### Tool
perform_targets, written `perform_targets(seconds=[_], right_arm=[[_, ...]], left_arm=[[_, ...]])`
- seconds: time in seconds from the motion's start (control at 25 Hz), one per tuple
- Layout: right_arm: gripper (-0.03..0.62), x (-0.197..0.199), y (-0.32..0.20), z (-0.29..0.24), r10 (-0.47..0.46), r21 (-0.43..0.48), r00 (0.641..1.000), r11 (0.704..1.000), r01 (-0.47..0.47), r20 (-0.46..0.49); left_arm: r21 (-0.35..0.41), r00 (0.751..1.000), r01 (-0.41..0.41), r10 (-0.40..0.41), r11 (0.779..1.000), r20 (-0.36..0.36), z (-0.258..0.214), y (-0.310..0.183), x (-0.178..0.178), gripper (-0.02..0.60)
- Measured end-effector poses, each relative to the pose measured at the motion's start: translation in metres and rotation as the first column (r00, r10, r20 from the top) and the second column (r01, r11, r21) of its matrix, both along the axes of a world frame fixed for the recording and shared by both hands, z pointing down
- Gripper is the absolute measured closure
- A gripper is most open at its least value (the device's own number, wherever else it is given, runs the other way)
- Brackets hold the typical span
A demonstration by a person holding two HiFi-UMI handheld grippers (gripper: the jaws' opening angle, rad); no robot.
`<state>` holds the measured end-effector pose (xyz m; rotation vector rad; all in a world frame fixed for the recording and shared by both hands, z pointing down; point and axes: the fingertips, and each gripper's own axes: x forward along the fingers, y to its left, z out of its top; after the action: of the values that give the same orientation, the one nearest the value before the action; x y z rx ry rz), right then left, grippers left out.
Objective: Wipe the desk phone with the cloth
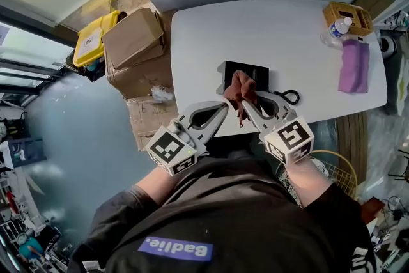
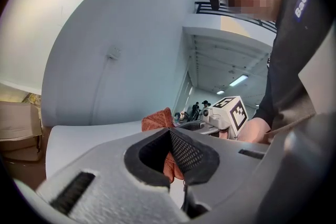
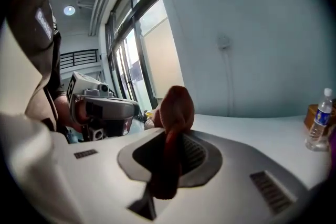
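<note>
The right gripper has its jaws clamped on the cloth — a rust-brown wad bunched above the jaws, with a tail hanging below them. The cloth sits over the near edge of the black phone, which lies flat on the white table; contact cannot be told. The left gripper has its jaws pressed together on nothing, tips just beside the cloth. A bottle stands at the table's far right
</note>
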<state>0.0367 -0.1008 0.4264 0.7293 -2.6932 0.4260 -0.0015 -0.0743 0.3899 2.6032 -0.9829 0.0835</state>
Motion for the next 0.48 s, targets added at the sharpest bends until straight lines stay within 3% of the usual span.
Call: perform_targets(seconds=[0.48], right_arm=[[0.525,0.000,-0.081,0.046,-0.054,-0.012,0.998,0.998,0.054,-0.020]], left_arm=[[-0.031,0.995,0.102,-0.102,0.994,0.019,0.023,-0.057,0.013,0.572]])
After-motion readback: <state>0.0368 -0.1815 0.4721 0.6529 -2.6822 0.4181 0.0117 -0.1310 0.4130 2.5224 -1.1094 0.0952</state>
